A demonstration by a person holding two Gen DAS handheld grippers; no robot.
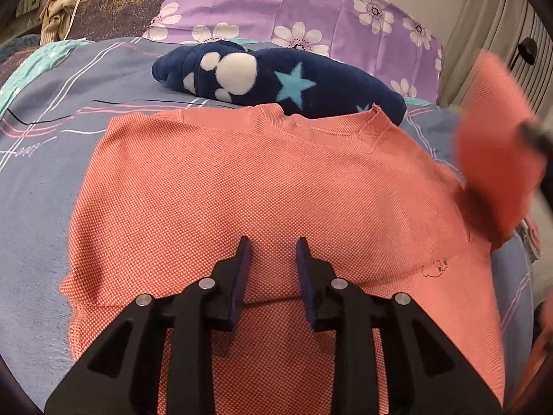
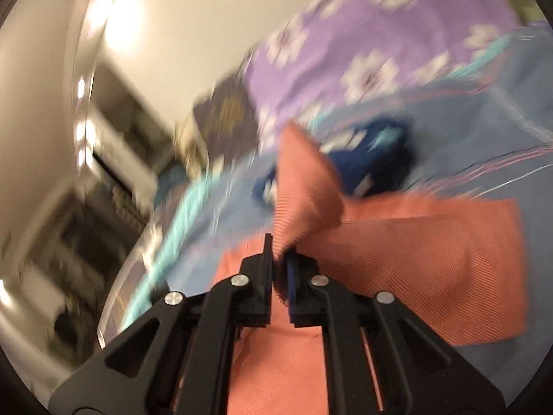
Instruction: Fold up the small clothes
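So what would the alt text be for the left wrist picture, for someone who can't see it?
A salmon-pink shirt lies spread on a blue striped bedsheet, with the left gripper open just above it, nothing between its fingers. At the right edge a blurred flap of the shirt is lifted. Behind lie a navy fleece garment with stars and a purple flowered pillow.

Coral-pink shirt (image 1: 242,180), navy star-patterned fleece (image 1: 311,86), purple white-flowered pillow (image 1: 276,3), blue-grey striped sheet (image 1: 45,159).

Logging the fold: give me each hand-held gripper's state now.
Left hand-held gripper: open, over the coral shirt, gripping nothing.
Right hand-held gripper: shut on the shirt's sleeve.
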